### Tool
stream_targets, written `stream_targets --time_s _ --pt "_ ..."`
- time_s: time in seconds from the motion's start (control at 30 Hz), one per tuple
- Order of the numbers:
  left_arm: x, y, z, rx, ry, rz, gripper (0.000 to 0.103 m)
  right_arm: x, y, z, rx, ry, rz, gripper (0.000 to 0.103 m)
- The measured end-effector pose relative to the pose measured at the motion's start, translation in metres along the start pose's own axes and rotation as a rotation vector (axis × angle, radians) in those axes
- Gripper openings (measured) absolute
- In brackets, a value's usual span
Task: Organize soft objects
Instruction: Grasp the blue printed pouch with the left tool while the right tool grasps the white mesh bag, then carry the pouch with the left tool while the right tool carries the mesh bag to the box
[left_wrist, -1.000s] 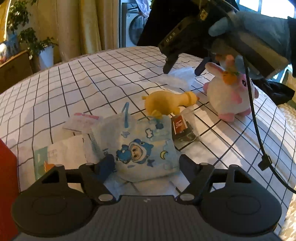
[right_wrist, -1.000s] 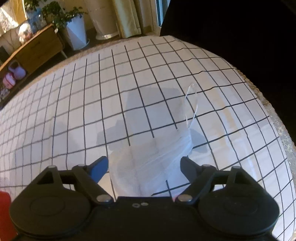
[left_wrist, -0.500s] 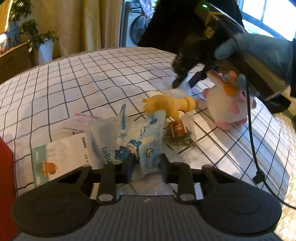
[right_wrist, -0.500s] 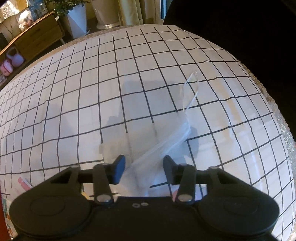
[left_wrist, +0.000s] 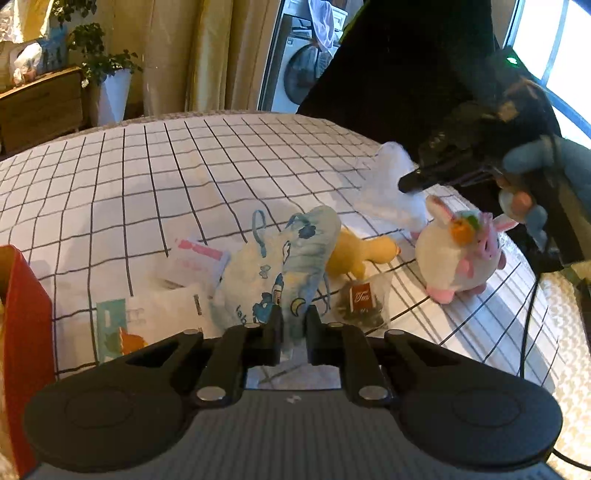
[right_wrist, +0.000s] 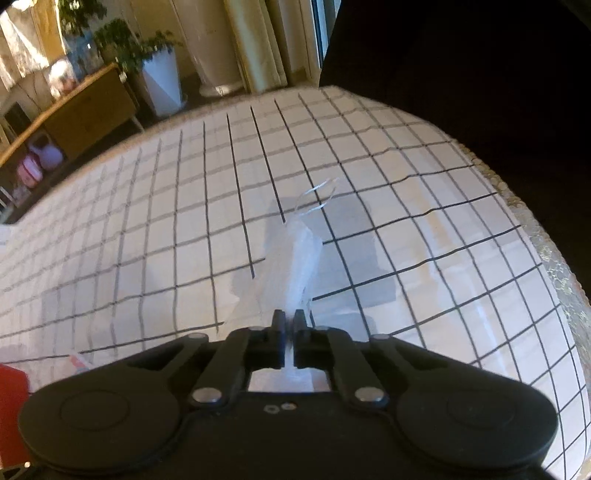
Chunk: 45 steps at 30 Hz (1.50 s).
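Observation:
My left gripper (left_wrist: 293, 325) is shut on a light blue cartoon-print face mask (left_wrist: 284, 258) and lifts it off the checked tablecloth (left_wrist: 166, 177). My right gripper (right_wrist: 290, 325) is shut on a white face mask (right_wrist: 295, 258) that hangs crumpled above the cloth; it also shows in the left wrist view (left_wrist: 388, 192), with the right gripper (left_wrist: 410, 181) at the right. A yellow duck toy (left_wrist: 358, 251) and a white and pink plush bunny (left_wrist: 458, 254) lie behind the blue mask.
A red box (left_wrist: 22, 332) stands at the left edge. A clear tea sachet (left_wrist: 362, 302), a white printed packet (left_wrist: 147, 317) and a pink-striped packet (left_wrist: 195, 258) lie near my left gripper. The table's right edge (right_wrist: 546, 251) is close.
Both grippers have closed from open onto their masks and lifted them. The blue mask is bunched up and raised; the white mask is pulled up off the cloth.

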<state>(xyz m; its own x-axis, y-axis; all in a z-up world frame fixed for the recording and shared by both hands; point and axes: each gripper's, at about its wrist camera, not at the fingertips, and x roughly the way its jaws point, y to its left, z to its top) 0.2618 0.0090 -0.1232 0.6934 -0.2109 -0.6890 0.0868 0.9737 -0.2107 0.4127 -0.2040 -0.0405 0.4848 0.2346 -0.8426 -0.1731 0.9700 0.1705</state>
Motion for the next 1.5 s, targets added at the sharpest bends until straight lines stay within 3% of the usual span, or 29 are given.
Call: stream_targets --time_s 0.37,0.83,1.27,1.5 --pt "-0.038 -0.009 0.017 0.012 -0.072 0.002 0.012 -0.077 0.001 -0.010 -0.026 -0.123 0.088 0.002" --pt "-0.106 -0.012 0.019 0.034 -0.123 0.032 0.012 -0.163 0.028 -0.057 -0.126 -0.233 0.179 0.002" --pt "-0.176 0.019 0.005 0.060 -0.144 0.103 0.012 -0.209 0.093 -0.106 -0.273 -0.227 0.282 0.002" --pt "-0.205 0.046 -0.004 0.060 -0.133 0.155 0.012 -0.212 0.138 -0.123 -0.327 -0.165 0.368 0.002"
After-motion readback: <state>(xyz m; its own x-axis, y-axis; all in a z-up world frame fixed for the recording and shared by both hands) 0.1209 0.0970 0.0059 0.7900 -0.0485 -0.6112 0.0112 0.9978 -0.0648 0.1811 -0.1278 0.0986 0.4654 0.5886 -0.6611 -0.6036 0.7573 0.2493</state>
